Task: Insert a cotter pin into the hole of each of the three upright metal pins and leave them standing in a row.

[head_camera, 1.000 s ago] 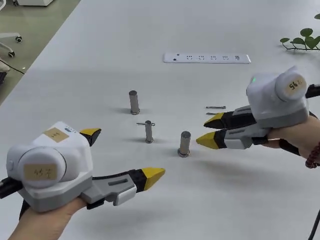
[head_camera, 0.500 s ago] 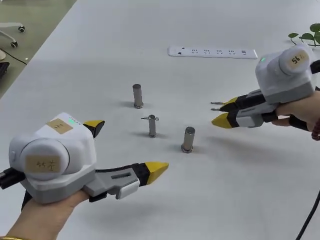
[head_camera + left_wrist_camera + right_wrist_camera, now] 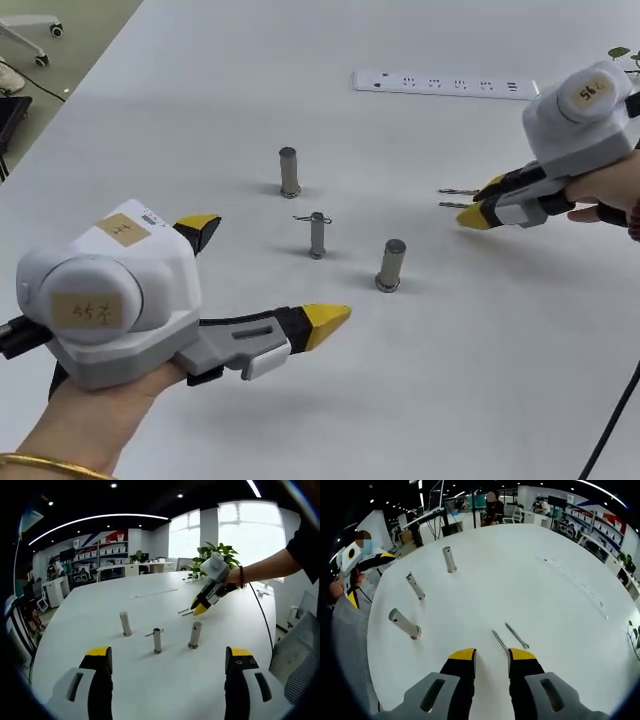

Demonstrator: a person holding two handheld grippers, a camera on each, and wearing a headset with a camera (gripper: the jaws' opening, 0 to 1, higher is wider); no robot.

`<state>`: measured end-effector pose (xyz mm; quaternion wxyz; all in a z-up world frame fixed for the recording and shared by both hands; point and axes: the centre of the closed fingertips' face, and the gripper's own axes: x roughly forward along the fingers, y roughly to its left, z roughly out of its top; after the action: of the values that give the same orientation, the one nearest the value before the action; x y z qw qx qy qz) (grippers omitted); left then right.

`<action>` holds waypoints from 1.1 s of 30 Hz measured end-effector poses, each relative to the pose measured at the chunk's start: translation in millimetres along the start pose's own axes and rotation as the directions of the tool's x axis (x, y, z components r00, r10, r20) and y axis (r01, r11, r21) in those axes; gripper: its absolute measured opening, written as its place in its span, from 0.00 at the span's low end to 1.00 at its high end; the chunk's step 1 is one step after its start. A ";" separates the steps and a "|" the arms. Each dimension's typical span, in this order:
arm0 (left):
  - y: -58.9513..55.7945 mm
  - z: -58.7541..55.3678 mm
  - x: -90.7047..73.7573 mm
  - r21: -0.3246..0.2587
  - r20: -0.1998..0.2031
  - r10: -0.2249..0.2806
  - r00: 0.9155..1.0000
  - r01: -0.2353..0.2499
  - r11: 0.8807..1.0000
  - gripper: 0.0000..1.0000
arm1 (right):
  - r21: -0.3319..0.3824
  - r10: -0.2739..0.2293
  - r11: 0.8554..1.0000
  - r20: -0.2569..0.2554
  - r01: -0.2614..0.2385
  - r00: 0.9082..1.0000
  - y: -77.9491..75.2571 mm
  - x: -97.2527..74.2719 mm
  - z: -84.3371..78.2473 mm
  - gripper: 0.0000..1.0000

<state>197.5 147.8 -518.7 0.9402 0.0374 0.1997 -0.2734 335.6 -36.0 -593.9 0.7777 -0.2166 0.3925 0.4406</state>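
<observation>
Three metal pins stand on the white table (image 3: 180, 90). The middle pin (image 3: 318, 236) has a cotter pin (image 3: 311, 218) stuck through its top. The far pin (image 3: 289, 172) stands behind the middle pin and a bit to the left. The near pin (image 3: 391, 265) stands in front of the middle pin and to the right.

Two loose cotter pins (image 3: 457, 198) lie flat, side by side, well to the right of the middle pin. The right hand-held gripper (image 3: 492, 655) points at them. Its jaws are a little apart, and one loose pin lies just in front of the gap.

The left hand-held gripper (image 3: 268, 272) is in front of the middle pin and to the left. Its jaws are wide apart.

A power strip (image 3: 445, 84) lies far behind the middle pin.
</observation>
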 end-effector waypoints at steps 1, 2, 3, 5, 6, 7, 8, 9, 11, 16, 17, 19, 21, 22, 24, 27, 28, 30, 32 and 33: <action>0.0 -0.3 -0.1 -0.001 -0.001 0.000 1.000 0.000 1.000 0.93 | -0.001 -0.003 1.000 -0.010 0.003 1.000 -3.5 2.0 -1.8 0.21; 0.3 -1.2 -0.4 -0.002 -0.007 0.001 1.000 -0.001 1.000 0.93 | -0.004 -0.003 1.000 -0.013 0.002 1.000 -6.6 4.0 -1.7 0.20; 0.3 -1.7 -0.4 0.000 -0.010 0.001 1.000 -0.001 1.000 0.93 | -0.003 -0.007 1.000 -0.019 0.007 1.000 -9.4 5.1 -1.4 0.20; 0.1 -2.3 -0.5 0.003 -0.014 0.002 1.000 -0.002 1.000 0.92 | -0.009 -0.006 1.000 -0.023 0.006 1.000 -12.0 6.7 0.3 0.18; -0.4 -2.1 -0.5 0.003 -0.013 0.000 1.000 0.000 1.000 0.92 | -0.010 -0.006 1.000 -0.028 0.006 1.000 -13.1 7.5 0.3 0.17; -0.5 -1.9 -0.4 0.004 -0.012 0.000 1.000 0.000 1.000 0.91 | -0.011 -0.006 1.000 -0.041 0.005 0.999 -14.6 8.6 -0.4 0.16; -0.8 -2.3 -0.4 0.007 -0.014 0.000 1.000 0.000 1.000 0.91 | -0.017 -0.004 1.000 -0.053 0.003 0.999 -16.5 9.5 -1.6 0.16; -0.9 -2.6 -0.3 0.008 -0.016 -0.001 1.000 0.001 1.000 0.90 | -0.023 -0.006 1.000 -0.062 0.004 0.998 -20.3 10.6 -2.3 0.16; -0.7 -3.5 -0.1 0.010 -0.020 -0.001 1.000 0.001 1.000 0.90 | -0.039 -0.003 0.999 -0.077 0.000 0.997 -22.7 11.3 -3.6 0.15; 0.1 -3.3 0.5 0.007 -0.017 -0.002 1.000 0.002 1.000 0.89 | -0.056 0.009 0.998 -0.111 -0.015 0.994 -29.2 14.1 -7.0 0.12; 0.2 -3.5 0.6 0.007 -0.018 -0.002 1.000 0.002 1.000 0.88 | -0.063 0.012 0.998 -0.116 -0.019 0.993 -29.0 14.3 -7.2 0.11; -0.1 -3.9 0.7 0.009 -0.021 -0.003 1.000 0.004 1.000 0.88 | -0.083 0.017 0.996 -0.127 -0.027 0.992 -32.4 15.2 -7.1 0.10; -1.0 -3.9 0.9 0.011 -0.020 -0.008 1.000 0.008 1.000 0.88 | -0.106 0.017 0.994 -0.142 -0.032 0.990 -33.4 15.4 -7.2 0.09; -1.2 -4.1 1.2 0.011 -0.021 -0.009 1.000 0.009 1.000 0.88 | -0.118 0.016 0.992 -0.148 -0.034 0.989 -34.3 15.4 -7.4 0.08; -1.2 -4.4 1.4 0.015 -0.023 -0.009 1.000 0.010 1.000 0.88 | -0.132 0.021 0.990 -0.162 -0.043 0.987 -33.0 15.5 -7.3 0.07; -0.5 -4.5 1.6 0.016 -0.024 -0.008 1.000 0.008 1.000 0.88 | -0.168 0.025 0.984 -0.184 -0.057 0.983 -30.0 15.9 -7.4 0.05; -0.3 -4.4 1.6 0.015 -0.023 -0.008 1.000 0.008 1.000 0.87 | -0.180 0.026 0.982 -0.190 -0.061 0.981 -29.3 16.0 -7.3 0.05; 0.0 -4.2 1.7 0.013 -0.022 -0.007 1.000 0.007 1.000 0.87 | -0.196 0.028 0.978 -0.205 -0.069 0.978 -27.2 16.0 -7.2 0.04; 0.0 -4.6 1.7 0.016 -0.025 -0.007 1.000 0.007 1.000 0.87 | -0.201 0.028 0.977 -0.221 -0.074 0.975 -26.1 16.0 -6.9 0.03; 0.0 -4.7 1.7 0.016 -0.025 -0.006 1.000 0.007 1.000 0.87 | -0.204 0.028 0.976 -0.225 -0.075 0.974 -26.0 16.0 -6.9 0.03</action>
<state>197.1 147.8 -523.7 0.9364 0.0479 0.2095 -0.2776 359.8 -46.0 -611.1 0.6902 -0.3351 0.4329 0.4731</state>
